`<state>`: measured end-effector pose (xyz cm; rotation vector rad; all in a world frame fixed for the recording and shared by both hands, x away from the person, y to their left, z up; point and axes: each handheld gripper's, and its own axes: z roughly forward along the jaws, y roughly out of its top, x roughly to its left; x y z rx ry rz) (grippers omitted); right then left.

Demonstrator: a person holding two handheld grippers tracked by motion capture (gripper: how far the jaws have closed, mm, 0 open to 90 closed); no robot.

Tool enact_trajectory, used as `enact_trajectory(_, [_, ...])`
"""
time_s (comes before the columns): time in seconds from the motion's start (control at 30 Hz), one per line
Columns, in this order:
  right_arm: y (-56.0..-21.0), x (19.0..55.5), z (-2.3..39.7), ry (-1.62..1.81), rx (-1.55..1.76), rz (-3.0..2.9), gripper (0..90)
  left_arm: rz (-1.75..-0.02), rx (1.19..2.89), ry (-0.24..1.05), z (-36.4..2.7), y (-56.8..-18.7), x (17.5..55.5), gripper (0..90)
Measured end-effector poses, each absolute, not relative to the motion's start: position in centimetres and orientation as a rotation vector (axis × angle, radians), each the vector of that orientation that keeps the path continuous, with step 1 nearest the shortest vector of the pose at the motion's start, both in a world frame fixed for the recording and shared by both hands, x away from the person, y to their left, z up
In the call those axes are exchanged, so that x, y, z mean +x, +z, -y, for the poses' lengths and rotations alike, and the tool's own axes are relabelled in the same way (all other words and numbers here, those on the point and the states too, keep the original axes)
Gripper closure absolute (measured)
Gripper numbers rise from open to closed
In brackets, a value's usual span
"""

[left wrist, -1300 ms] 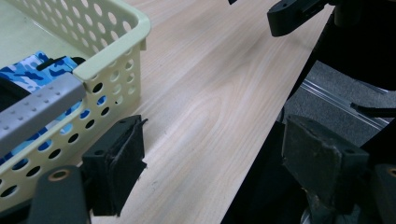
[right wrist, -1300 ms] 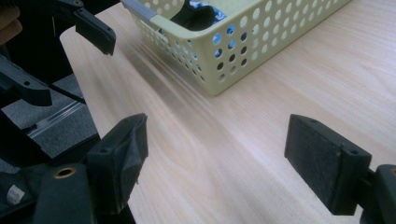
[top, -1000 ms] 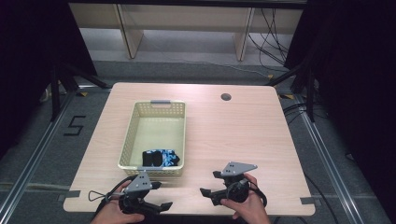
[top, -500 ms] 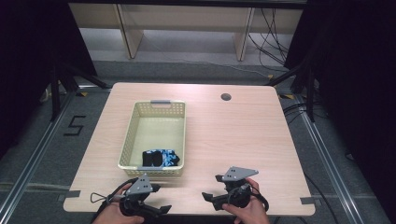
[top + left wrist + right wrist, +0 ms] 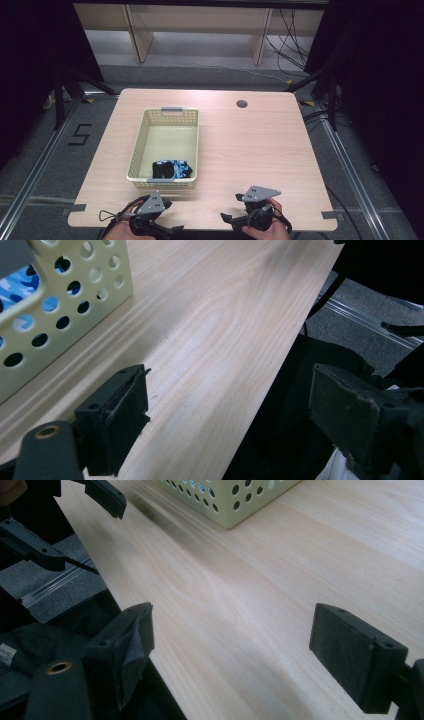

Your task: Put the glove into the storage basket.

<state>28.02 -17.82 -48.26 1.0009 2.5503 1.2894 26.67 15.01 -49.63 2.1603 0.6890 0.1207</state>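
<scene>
The blue and black cloth bundle [image 5: 172,169] lies in the near end of the pale yellow basket [image 5: 150,135], close to its front wall – the basket sits on the tabletop [image 5: 260,150]. Both claws rest at the near edge, well apart from the basket: the left claw [image 5: 175,229] has just been opening its jaws with nothing between them, and the right claw [image 5: 226,217] is wide open and empty too. To do the next bit well, I think a claw should go up over the wall and come straight down on the bundle – not bump the basket.
</scene>
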Motion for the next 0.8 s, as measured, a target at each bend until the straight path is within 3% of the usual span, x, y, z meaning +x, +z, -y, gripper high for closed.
enact_trajectory(0.8, [-48.95, 27.19, 17.70, 1.211, 0.985, -2.591, 18.5, -0.697, 2.180, 0.114, -14.86, -50.16, 26.49, 15.8])
